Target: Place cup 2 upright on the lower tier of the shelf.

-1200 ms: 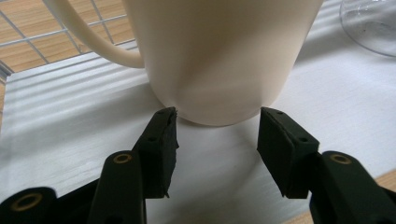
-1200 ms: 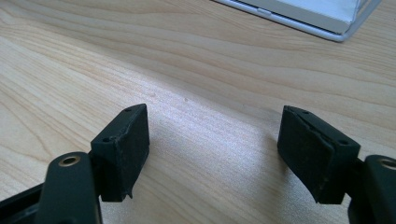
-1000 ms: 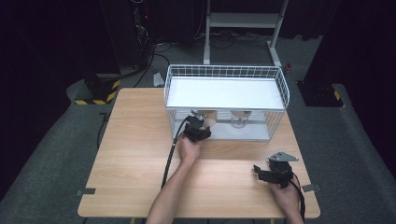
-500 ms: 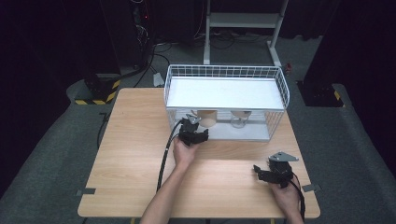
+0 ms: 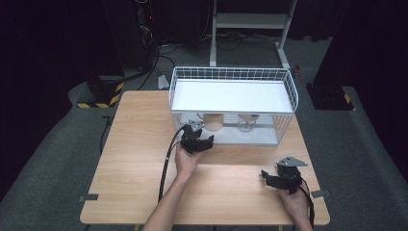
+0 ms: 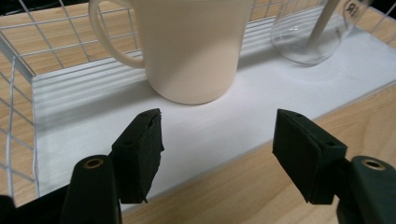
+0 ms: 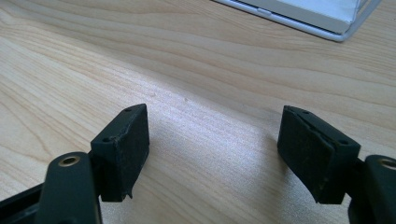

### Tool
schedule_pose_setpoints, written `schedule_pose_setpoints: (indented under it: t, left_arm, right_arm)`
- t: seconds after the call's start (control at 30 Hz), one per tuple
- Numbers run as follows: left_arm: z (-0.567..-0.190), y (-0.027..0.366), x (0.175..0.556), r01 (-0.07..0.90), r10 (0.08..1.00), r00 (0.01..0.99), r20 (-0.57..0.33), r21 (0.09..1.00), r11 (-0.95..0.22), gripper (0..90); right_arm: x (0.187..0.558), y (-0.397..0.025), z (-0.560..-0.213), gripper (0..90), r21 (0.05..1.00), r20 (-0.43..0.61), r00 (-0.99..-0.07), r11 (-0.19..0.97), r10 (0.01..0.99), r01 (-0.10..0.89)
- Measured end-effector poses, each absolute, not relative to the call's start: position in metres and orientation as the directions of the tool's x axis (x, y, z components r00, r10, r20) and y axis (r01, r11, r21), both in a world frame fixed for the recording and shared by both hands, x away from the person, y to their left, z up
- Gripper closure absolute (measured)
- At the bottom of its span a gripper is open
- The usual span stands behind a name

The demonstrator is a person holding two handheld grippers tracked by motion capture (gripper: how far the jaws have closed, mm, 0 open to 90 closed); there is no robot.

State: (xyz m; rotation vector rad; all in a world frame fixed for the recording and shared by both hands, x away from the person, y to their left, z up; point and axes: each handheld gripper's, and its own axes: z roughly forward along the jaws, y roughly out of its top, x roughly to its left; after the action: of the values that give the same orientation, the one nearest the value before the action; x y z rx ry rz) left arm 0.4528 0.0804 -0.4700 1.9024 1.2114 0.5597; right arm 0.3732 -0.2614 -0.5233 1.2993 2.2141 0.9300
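- The left tongs [image 6: 217, 156] hang wide and empty at the front edge of the wire basket [image 5: 288, 84], aimed at the cream mug [image 6: 191, 46], which stands upright on the basket's white floor just beyond the jaws.
- The mug is nearly as broad as the gap between the jaws — a pinch taken off-centre could push it backward instead of gripping it, or roll it onto its handle [image 6: 105, 35].
- A clear glass [image 6: 317, 30] with a pale stick in it stands just beside the mug; a jaw swung that way, or the mug shoved sideways, could tip it over.
- The basket's front looks open in the left gripper view, but from the high view I cannot tell whether a low wire crosses it — if one does, the tongs or the mug could catch on it coming out.
- The right tongs [image 7: 215, 156] sit wide and empty over bare table [image 7: 140, 56], well apart from the basket, too far off to steady anything.
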Motion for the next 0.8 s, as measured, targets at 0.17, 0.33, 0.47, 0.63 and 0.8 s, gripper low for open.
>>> schedule_pose_setpoints:
  t: [0.17, 0.33, 0.47, 0.63, 0.8]
  left_arm:
    - [-0.466, 0.084, 0.448, 0.537, 0.891, 0.45, -0.049, 0.812, -0.227, 33.4]
    - [-0.462, 0.088, 0.443, 0.54, 0.891, 0.451, -0.058, 0.812, -0.22, 33.1]
    - [-0.458, 0.093, 0.439, 0.531, 0.892, 0.449, -0.058, 0.82, -0.214, 32.7]
    - [-0.454, 0.1, 0.433, 0.529, 0.892, 0.446, -0.071, 0.825, -0.198, 32.6]
    - [-0.453, 0.103, 0.428, 0.526, 0.888, 0.453, -0.071, 0.826, -0.202, 32.4]
  right_arm:
    - [0.373, -0.261, -0.523, 25.2, 0.72, -0.013, -0.483, 0.343, 0.876, 0.604]
    - [0.373, -0.261, -0.523, 25.2, 0.72, -0.013, -0.482, 0.343, 0.876, 0.604]
    - [0.373, -0.261, -0.523, 25.2, 0.72, -0.013, -0.482, 0.343, 0.876, 0.604]
    - [0.373, -0.261, -0.523, 25.1, 0.719, -0.013, -0.482, 0.343, 0.876, 0.604]
    - [0.373, -0.261, -0.523, 25.1, 0.719, -0.013, -0.482, 0.343, 0.876, 0.604]
